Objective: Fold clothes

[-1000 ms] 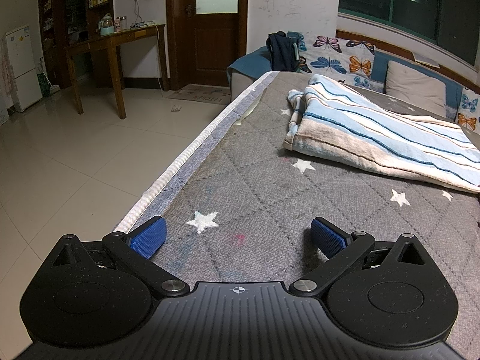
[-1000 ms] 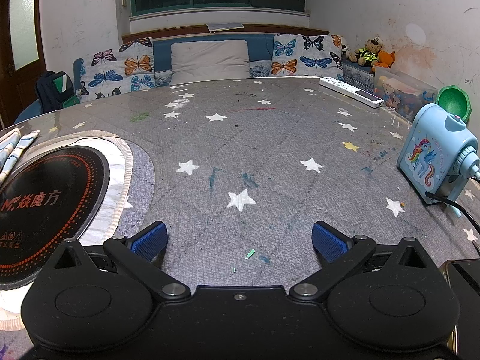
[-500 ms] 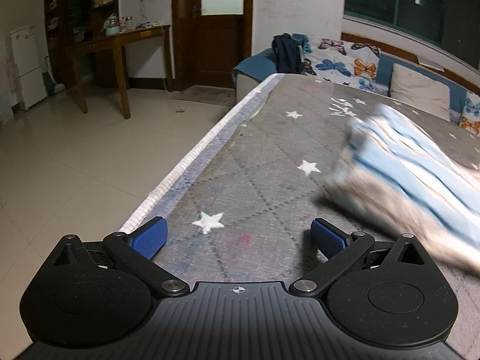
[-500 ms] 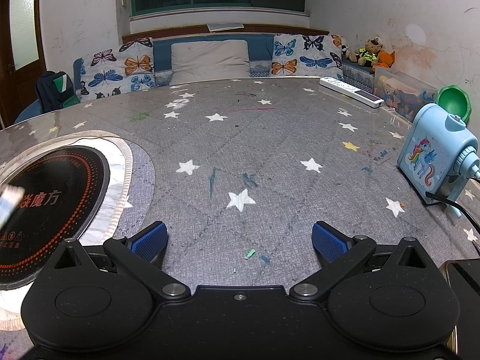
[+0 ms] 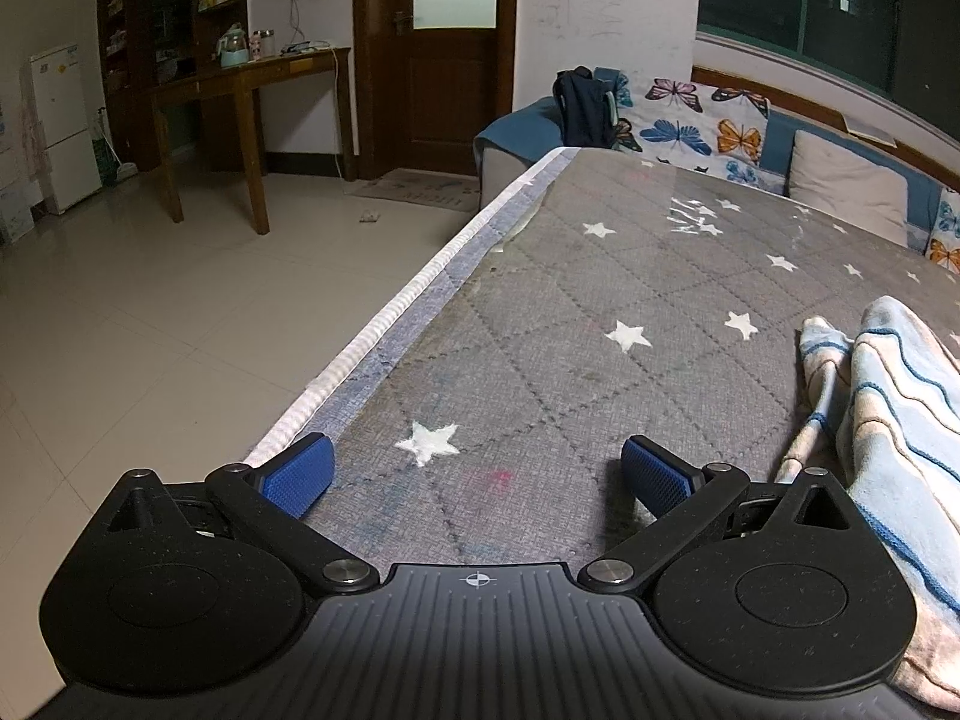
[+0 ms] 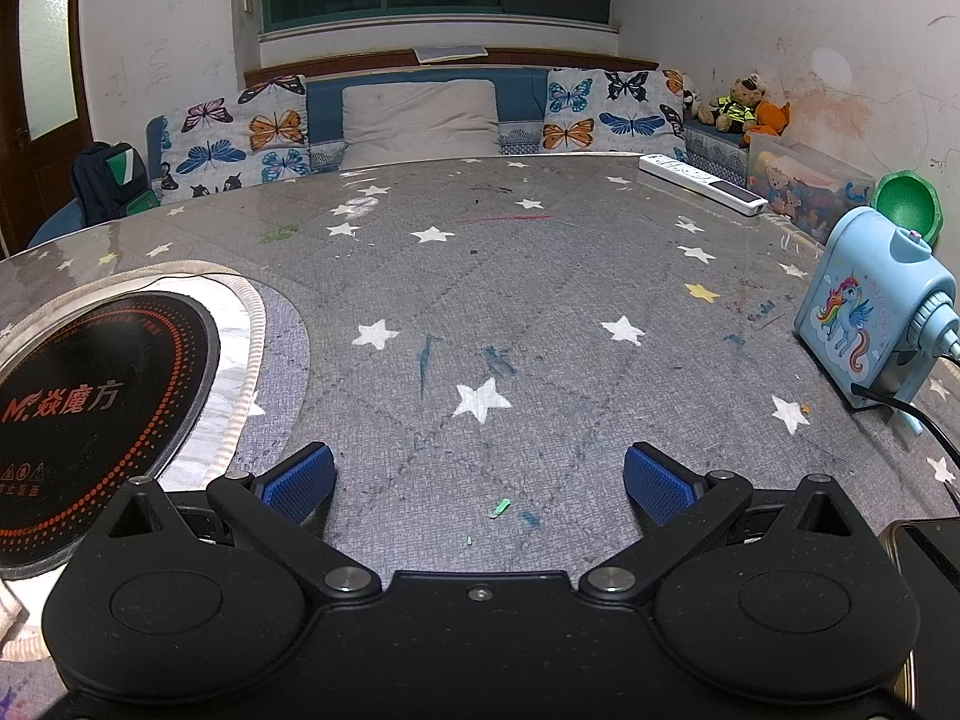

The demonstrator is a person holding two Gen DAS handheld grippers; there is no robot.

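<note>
Two wrist views over a grey worktop (image 5: 600, 312) printed with white stars; the left tool (image 5: 477, 474) hovers low over it with its blue pads spread wide and nothing between them; the right tool (image 6: 480, 477) is likewise spread wide and empty.

Only the left view shows the striped cloth (image 5: 894, 420), a rumpled heap of blue, white and beige lying on the worktop just to the right of the left tool, close beside its right pad (image 5: 654, 477) but not gripped; this view also shows the worktop's pale edge, the tiled floor (image 5: 150, 312) beyond that edge, a wooden door (image 5: 435, 54) and a side table (image 5: 252, 90).

Only the right view shows a round black hotplate (image 6: 96, 396) set into the worktop left of the right tool, a blue unicorn pencil sharpener (image 6: 870, 324) to its right, and a white remote (image 6: 702, 183) at the far edge; butterfly cushions (image 6: 240, 138) line the bench behind.
</note>
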